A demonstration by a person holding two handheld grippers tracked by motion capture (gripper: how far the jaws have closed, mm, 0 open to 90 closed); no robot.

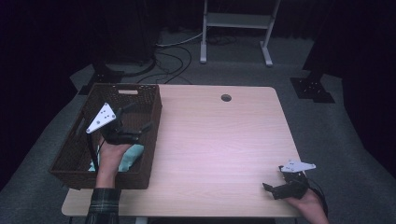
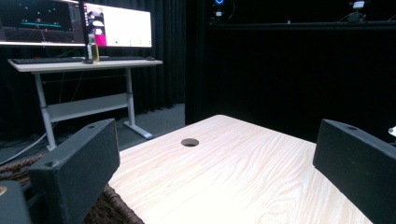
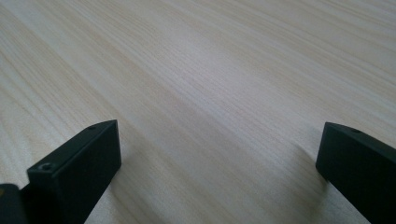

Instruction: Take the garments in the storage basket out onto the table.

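A light teal cloth [image 1: 130, 156] is seen lying in the brown wicker basket [image 1: 152, 116] at the left of the frame, so the putting-away is judged done or nearly so; the worktop [image 1: 219, 140] is bare. The left gripper [image 1: 135, 125] is held above the basket, jaws spread wide and empty, pointing toward the upper right. The right gripper [image 1: 273, 186] is rested low at the lower right, likewise wide open and empty.

A recording lab: black curtains [image 2: 261, 70] ring the bench [image 1: 219, 140], with lit monitors [image 2: 74, 23] on a desk [image 2: 84, 65] beyond it.
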